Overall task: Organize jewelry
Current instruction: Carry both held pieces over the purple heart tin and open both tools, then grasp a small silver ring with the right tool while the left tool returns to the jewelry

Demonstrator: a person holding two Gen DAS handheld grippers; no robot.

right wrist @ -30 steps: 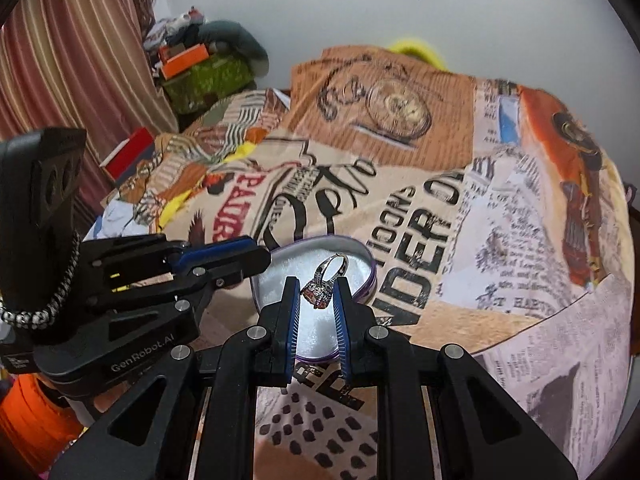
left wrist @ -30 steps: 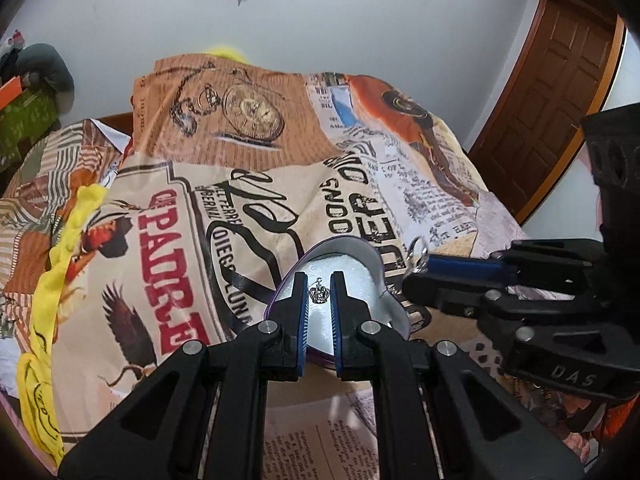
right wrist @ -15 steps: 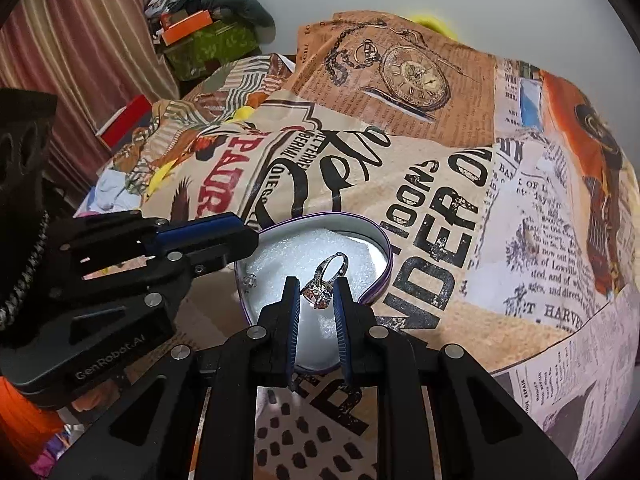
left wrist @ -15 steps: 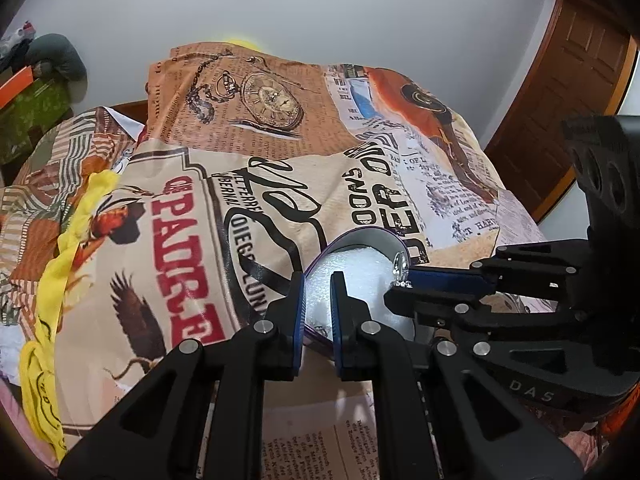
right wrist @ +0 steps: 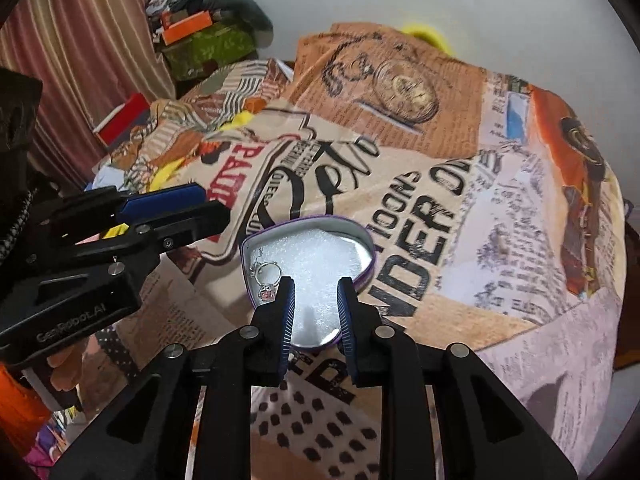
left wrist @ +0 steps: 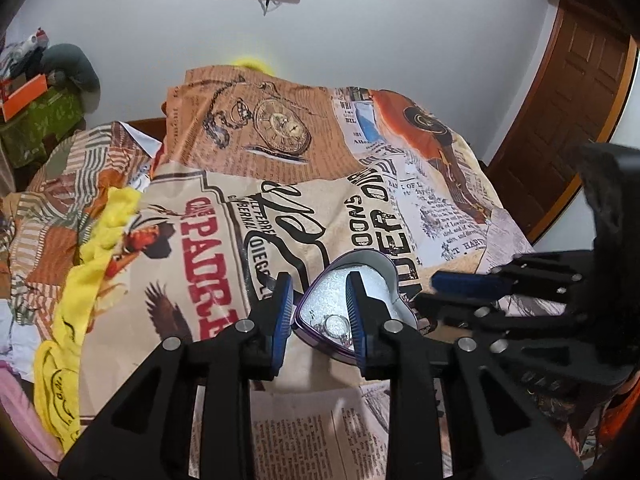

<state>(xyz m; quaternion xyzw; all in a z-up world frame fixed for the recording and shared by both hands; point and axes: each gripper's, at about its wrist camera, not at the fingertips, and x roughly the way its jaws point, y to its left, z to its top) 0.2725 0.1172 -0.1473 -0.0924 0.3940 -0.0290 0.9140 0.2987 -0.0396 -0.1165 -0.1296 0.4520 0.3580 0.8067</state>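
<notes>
A heart-shaped purple tin (right wrist: 370,258) lined with white foam lies on the printed bedspread; it also shows in the left wrist view (left wrist: 394,280). A silver ring with a pink stone (right wrist: 267,278) lies inside at the tin's left side, next to another small silver piece (right wrist: 256,266); the ring shows in the left wrist view (left wrist: 336,325). My right gripper (right wrist: 316,304) is open and empty over the tin's near edge. My left gripper (left wrist: 319,312) is open and empty, its jaws either side of the tin's near corner.
The bedspread (right wrist: 460,200) covers the bed with newspaper and pocket-watch prints. A yellow cloth (left wrist: 92,264) lies at the left. Boxes and clutter (right wrist: 200,36) are stacked by a curtain. A wooden door (left wrist: 568,120) stands at the right.
Both grippers have opened. The right one let go of the pink-stone ring, which now lies in the tin. The small piece held by the left gripper a second ago is gone from it.
</notes>
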